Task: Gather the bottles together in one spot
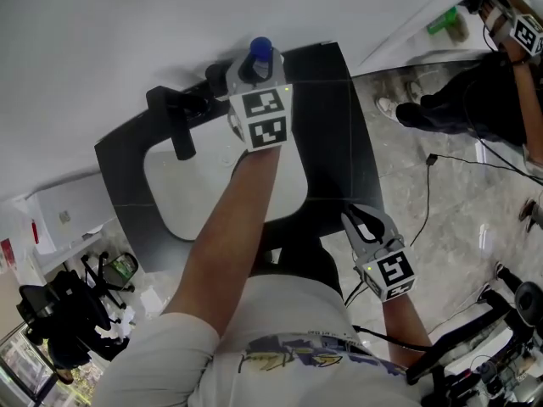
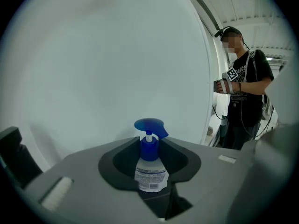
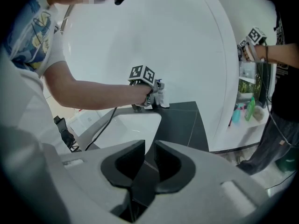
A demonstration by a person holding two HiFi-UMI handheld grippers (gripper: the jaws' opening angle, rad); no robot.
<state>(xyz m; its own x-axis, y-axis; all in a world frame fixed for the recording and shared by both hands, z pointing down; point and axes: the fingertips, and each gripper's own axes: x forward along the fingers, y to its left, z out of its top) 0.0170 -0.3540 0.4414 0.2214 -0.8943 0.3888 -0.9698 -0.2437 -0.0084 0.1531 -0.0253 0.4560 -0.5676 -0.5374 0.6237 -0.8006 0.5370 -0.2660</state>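
A clear pump bottle with a blue cap (image 1: 260, 53) (image 2: 150, 164) sits between the jaws of my left gripper (image 1: 254, 68) (image 2: 150, 174), which is shut on its neck and shoulder. It is held upright over the far edge of the dark counter (image 1: 339, 125), close to the white wall. In the right gripper view the same bottle (image 3: 160, 96) shows just beyond the left gripper's marker cube (image 3: 142, 74). My right gripper (image 1: 366, 224) (image 3: 147, 157) hangs over the counter's near right corner. Its jaws stand a narrow gap apart with nothing between them.
A white sink (image 1: 221, 185) is set in the counter, with a black faucet (image 1: 178, 121) at its far left. On a shelf to the right stand a green bottle (image 3: 251, 108) and a blue one (image 3: 236, 114). Another person (image 2: 243, 92) stands there, by the cables on the floor.
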